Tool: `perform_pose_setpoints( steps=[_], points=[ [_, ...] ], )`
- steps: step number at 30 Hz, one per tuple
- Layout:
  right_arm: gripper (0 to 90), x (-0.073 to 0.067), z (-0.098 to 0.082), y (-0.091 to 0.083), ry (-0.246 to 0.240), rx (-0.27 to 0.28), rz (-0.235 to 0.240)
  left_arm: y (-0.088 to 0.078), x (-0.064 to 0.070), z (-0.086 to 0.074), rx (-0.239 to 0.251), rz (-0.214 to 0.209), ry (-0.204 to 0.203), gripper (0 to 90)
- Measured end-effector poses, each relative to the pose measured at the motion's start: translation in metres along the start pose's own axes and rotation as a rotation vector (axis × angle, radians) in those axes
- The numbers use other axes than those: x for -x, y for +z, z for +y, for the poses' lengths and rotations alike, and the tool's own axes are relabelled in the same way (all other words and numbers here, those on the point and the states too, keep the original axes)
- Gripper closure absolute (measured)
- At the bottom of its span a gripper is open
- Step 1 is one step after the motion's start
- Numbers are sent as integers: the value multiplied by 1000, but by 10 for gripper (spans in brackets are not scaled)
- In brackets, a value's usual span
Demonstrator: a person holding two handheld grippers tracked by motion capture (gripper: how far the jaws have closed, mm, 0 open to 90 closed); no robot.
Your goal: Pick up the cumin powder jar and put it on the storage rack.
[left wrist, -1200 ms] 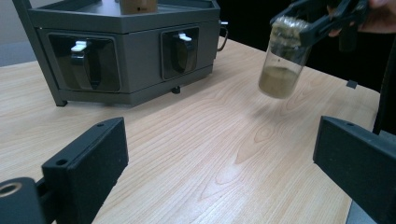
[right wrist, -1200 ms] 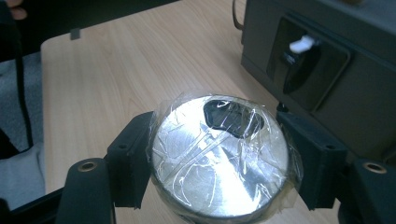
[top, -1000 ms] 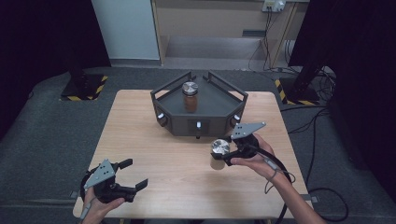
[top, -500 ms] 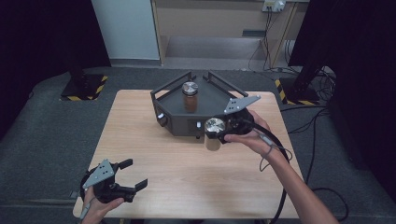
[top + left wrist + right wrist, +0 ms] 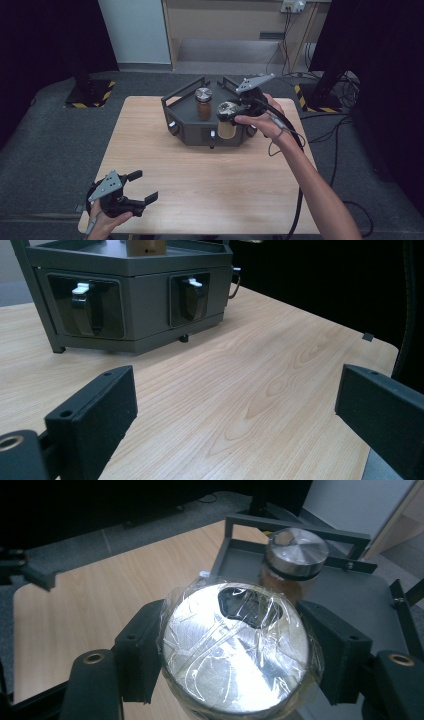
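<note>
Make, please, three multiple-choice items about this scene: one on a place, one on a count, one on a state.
1. Where does the jar with the bare metal lid stand?
A. on the grey rack
B. on the floor
C. in the left tongs

2. How many jars are there?
A. one
B. two
C. four

3. What is the state of the left tongs?
A. shut on a jar
B. shut on nothing
C. open, holding nothing

Answers:
1. A, since it stands on the rack's top tray, beside the jar with the film-wrapped lid.
2. B, as one stands on the rack and the right tongs hold the other at its front edge.
3. C, because only the wooden table shows between their spread jaws.
</note>
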State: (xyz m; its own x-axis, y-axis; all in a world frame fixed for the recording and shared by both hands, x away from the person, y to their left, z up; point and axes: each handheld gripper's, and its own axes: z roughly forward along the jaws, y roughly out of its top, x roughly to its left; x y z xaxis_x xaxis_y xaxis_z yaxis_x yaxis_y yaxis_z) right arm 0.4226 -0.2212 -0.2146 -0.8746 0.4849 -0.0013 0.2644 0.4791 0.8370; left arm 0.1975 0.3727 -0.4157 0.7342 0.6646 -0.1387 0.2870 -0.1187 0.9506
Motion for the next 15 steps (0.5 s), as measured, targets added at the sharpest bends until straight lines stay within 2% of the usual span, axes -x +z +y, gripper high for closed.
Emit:
perform_pose_setpoints(
  steps=[10,15],
  points=[
    [323,11,12,19,12,-15,-60,-1,-1,0,1,2,-1,24],
    [323,19,10,28,43,-6,-84,0,-1,0,0,1,-1,24]
  ],
)
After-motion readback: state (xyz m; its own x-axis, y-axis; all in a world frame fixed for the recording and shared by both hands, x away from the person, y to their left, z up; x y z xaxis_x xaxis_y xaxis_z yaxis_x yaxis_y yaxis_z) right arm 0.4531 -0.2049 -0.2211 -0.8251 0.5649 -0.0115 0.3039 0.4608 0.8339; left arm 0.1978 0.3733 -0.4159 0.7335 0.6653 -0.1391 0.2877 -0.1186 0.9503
